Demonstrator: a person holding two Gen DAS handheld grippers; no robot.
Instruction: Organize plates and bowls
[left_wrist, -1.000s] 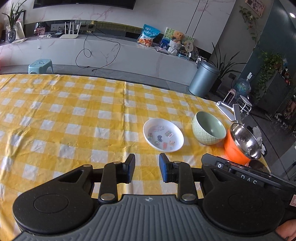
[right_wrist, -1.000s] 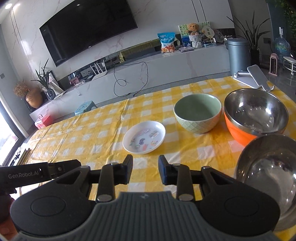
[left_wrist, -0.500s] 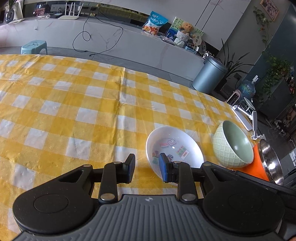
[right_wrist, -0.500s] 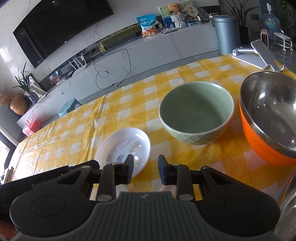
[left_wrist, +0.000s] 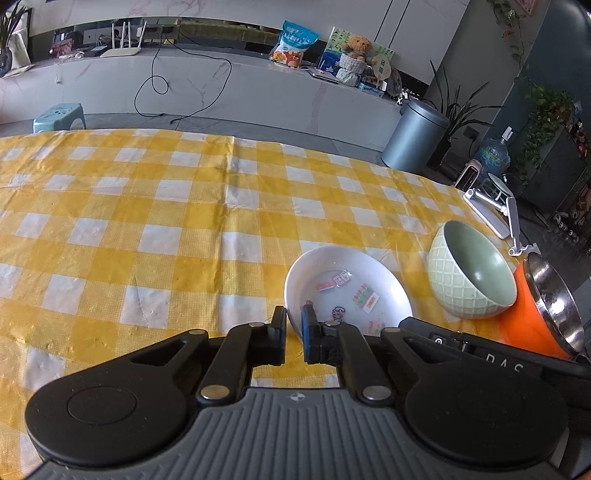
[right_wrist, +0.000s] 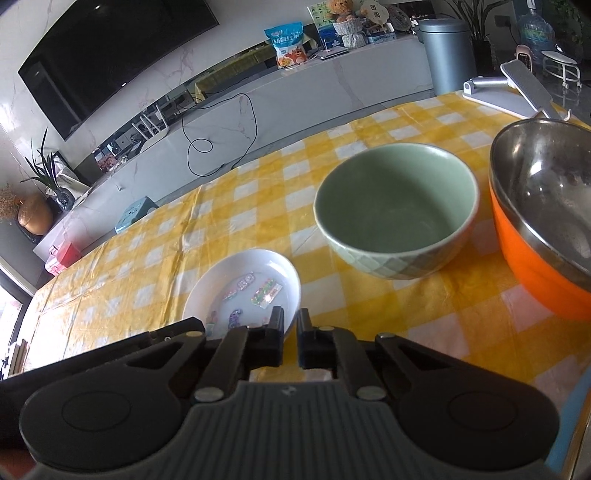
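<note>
Yellow-checked cloth covers the table; near its right edge sits the white plate (left_wrist: 347, 291), beside the green bowl (left_wrist: 472, 273). Both grippers, left (left_wrist: 293, 328) and right (right_wrist: 290, 325), pinch its near rim, fingers narrowed on it. Glazed, slippery, breakable: lift level.

A yellow-and-white checked cloth (left_wrist: 184, 206) is spread over the desk. Behind it, a long pale marble console (left_wrist: 229, 92) is set along a white marbled wall, with a black cable (left_wrist: 155, 83) trailing over its front. A large dark TV (right_wrist: 110, 55) is mounted above. A grey bin (left_wrist: 413, 136), potted plants (left_wrist: 454, 110), a teal stool (left_wrist: 59, 116) and a water jug (left_wrist: 493, 157) are seen on the grey floor. The room is lit by daylight.
</note>
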